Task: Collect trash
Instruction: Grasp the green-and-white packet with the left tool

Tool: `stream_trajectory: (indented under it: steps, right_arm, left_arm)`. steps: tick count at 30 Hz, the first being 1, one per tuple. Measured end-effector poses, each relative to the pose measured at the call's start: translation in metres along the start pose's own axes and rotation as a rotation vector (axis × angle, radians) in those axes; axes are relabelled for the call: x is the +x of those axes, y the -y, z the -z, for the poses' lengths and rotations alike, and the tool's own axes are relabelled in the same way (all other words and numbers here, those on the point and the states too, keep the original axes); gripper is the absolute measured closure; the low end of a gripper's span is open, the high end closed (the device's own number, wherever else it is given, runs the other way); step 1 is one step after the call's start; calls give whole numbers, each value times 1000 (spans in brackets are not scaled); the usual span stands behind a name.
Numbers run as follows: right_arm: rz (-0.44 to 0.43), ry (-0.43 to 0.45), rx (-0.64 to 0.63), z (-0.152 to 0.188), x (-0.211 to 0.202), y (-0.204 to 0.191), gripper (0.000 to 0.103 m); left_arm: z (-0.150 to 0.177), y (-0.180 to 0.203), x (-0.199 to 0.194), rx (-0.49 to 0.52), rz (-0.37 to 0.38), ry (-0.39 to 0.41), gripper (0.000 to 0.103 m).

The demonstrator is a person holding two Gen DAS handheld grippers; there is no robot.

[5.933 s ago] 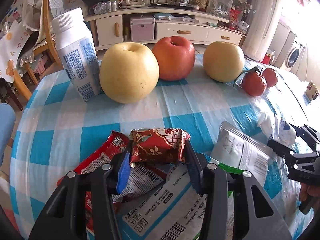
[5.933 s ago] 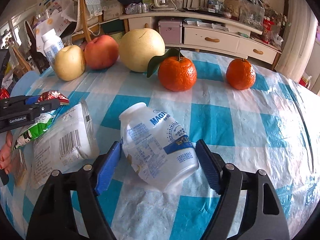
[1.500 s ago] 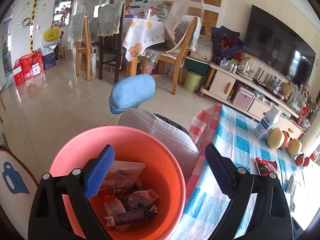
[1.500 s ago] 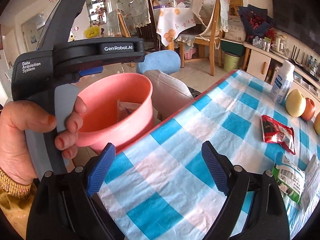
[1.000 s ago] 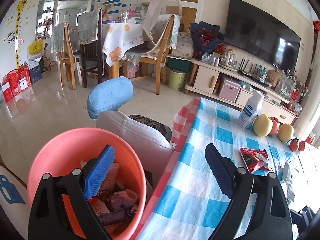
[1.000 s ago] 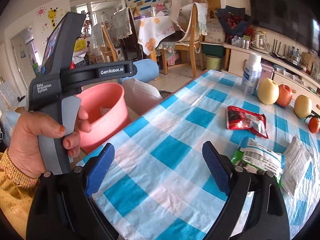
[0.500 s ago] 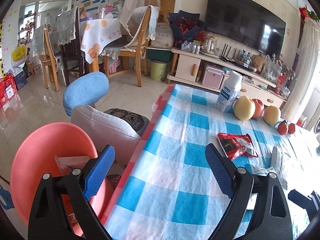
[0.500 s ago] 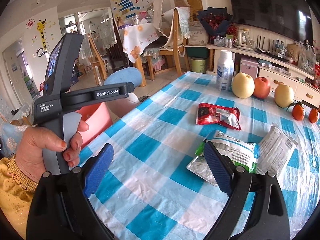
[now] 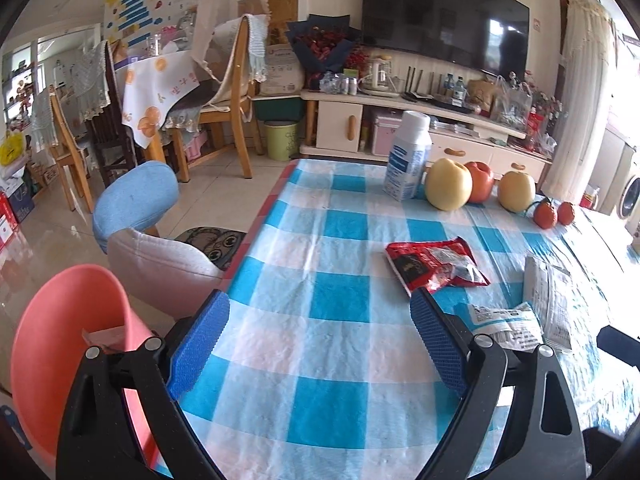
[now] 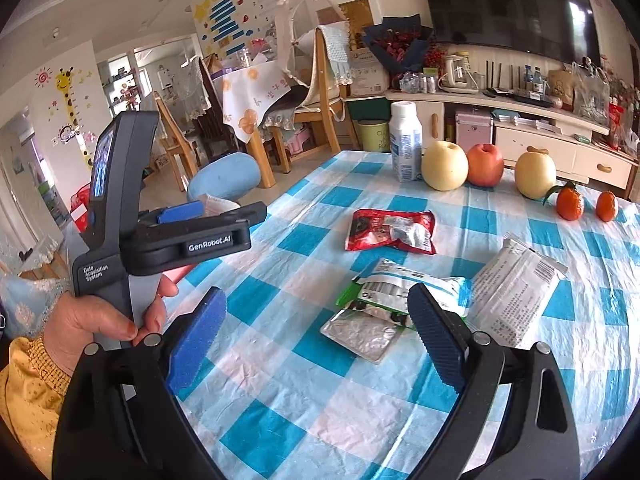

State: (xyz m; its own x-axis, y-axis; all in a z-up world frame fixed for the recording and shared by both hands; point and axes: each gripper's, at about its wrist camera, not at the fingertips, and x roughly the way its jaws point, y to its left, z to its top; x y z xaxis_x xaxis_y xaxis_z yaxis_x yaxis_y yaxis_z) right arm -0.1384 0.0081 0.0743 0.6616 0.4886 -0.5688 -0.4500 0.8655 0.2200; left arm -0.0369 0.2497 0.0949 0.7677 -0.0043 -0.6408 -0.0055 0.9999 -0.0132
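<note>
From the left wrist, the spread, empty left gripper hides part of the pink bin, which has slid leftward. From the right wrist, the right gripper gapes empty, covering the green wrapper edge on the checked tablecloth.

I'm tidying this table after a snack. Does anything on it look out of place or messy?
Yes. Three opened, crumpled packets lie loose mid-table: a red wrapper, a green-and-white pouch showing its foil inside, and a white packet. The milk bottle and the fruit stand neatly along the far edge.
</note>
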Motion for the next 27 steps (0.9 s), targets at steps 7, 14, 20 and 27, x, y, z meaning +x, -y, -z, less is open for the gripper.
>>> stream_trajectory:
  steps: [7,14,20,27]
  right_arm:
    - [23,5,62,-7,-12,33,11]
    - [101,-10,105,-10,-18,81,11]
    - [154,-46,174,-8,-14,136,11]
    - [187,-116,249,-5,4,178,11]
  left_arm:
    - [0,23,8,24,79,-29,12]
    - [-3,55,27,95,133,-73,12]
    - [4,95,23,271,273,-81,12]
    - [20,122,29,263,366,-184,12]
